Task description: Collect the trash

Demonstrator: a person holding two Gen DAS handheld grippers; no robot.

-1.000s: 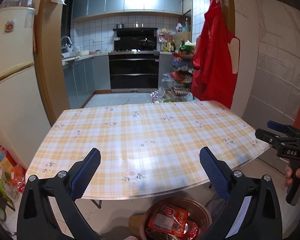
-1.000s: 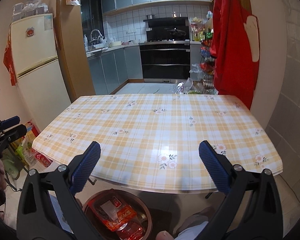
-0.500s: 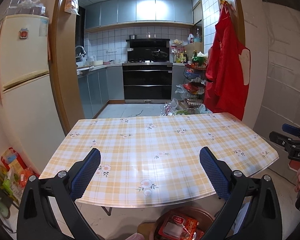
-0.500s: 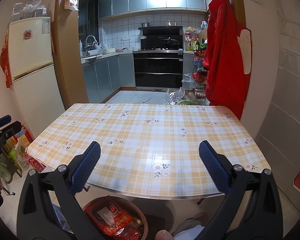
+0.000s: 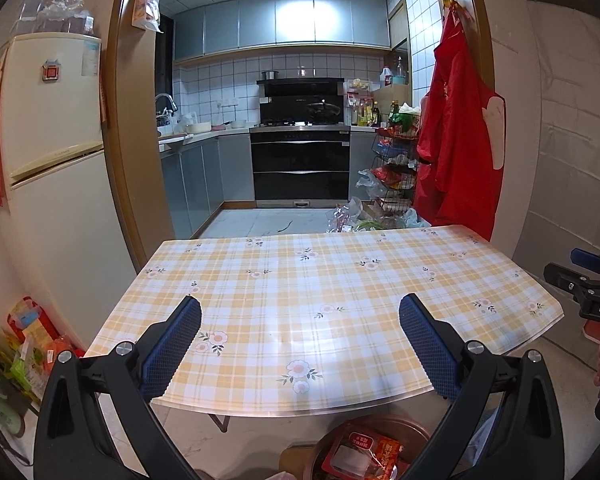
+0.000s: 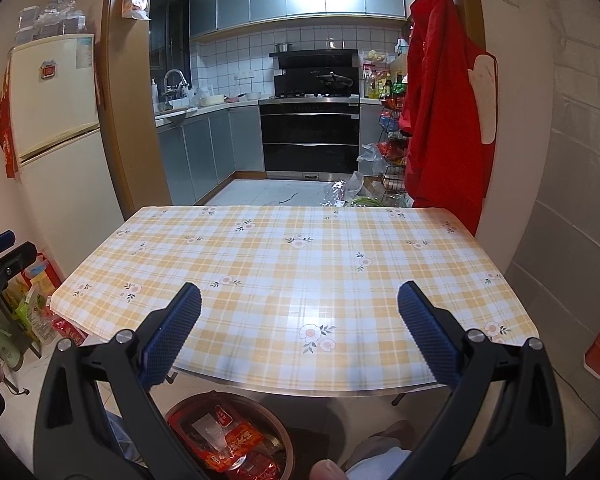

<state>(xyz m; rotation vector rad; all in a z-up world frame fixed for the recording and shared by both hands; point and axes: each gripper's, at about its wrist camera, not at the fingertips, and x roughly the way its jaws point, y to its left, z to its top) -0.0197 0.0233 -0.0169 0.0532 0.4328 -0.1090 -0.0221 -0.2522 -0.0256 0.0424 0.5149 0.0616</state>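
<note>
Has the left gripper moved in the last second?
Yes. The left gripper has pulled back and tilted up: the table sits lower and farther away.

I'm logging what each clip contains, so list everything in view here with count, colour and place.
table: one, yellow-and-white plaid cloth with flowers, centre, nothing on it
bin: one, brown, on the floor under the table's near edge
wrappers: several, mostly red, inside the bin
fridge: one, cream, left wall
oven: one, black, back of the kitchen
red garment: one, hanging right of the doorway
wire rack: one, black, stocked, beside the garment
floor packets: several, mixed colours, by the fridge
left gripper: open, blue pads, over the table's near edge
right gripper: open, blue pads, likewise
</note>
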